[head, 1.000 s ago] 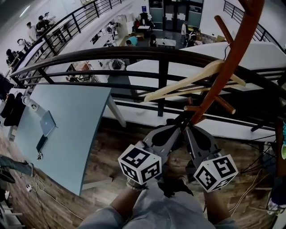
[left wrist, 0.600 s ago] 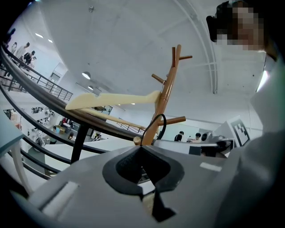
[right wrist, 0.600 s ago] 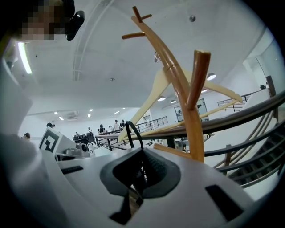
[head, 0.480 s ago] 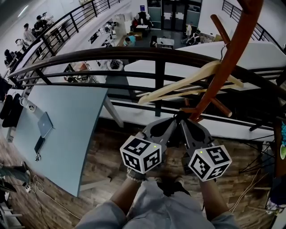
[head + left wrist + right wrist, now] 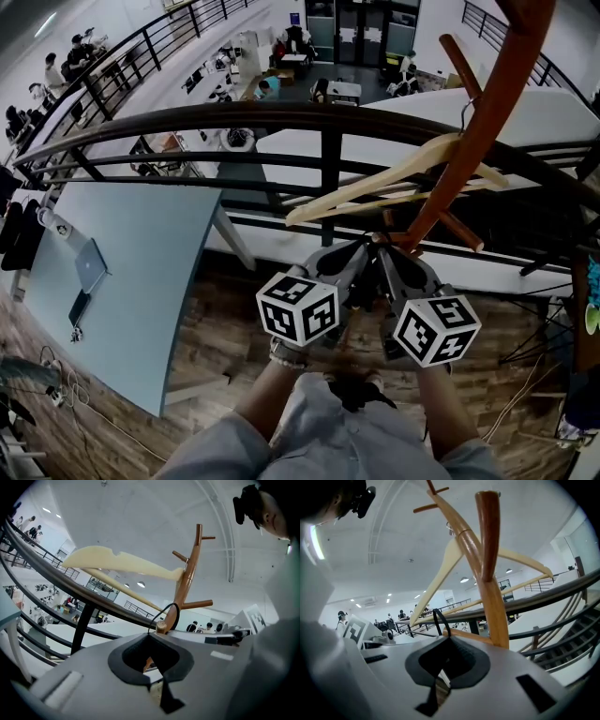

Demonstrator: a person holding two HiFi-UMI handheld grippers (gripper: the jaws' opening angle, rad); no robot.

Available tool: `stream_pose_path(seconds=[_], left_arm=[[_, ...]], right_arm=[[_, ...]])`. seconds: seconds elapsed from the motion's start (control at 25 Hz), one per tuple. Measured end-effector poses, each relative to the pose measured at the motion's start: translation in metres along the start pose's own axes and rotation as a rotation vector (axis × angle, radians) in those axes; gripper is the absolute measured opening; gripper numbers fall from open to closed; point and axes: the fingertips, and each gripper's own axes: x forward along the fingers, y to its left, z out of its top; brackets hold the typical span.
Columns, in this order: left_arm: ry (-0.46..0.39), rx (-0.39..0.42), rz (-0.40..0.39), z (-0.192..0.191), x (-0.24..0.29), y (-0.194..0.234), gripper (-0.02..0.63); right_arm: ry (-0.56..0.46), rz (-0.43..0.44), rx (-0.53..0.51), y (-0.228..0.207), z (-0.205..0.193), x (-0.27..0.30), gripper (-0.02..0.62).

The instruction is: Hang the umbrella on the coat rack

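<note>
The reddish-brown wooden coat rack leans up the right of the head view, with a pale wooden hanger on it. Both grippers sit side by side under its low pegs, tips nearly touching: left gripper, right gripper. In the left gripper view the left gripper is shut, and a thin black strap loop rises from its tip around a peg end. The right gripper is shut too, with the strap standing up from its tip. A dark bundle, seemingly the umbrella, hangs below by the person's body.
A dark metal railing runs across right behind the rack, with a drop to a lower floor beyond. A pale blue table with a laptop stands at the left. The floor underfoot is wooden.
Both grippers have drawn closer together and edged up toward the rack's low pegs. Their jaws stay shut on the strap.
</note>
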Motion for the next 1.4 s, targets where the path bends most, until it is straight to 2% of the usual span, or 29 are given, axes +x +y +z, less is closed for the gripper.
stream_pose_path(seconds=[0.44, 1.4], left_arm=[[0.062, 0.048, 0.007, -0.015, 0.022, 0.004, 0.005], [0.173, 0.054, 0.024, -0.065, 0.059, 0.008, 0.005]], right_arm=[[0.032, -0.044, 0.032, -0.021, -0.013, 0.002, 0.000], [0.146, -0.109, 0.015, -0.065, -0.053, 0.000, 0.000]])
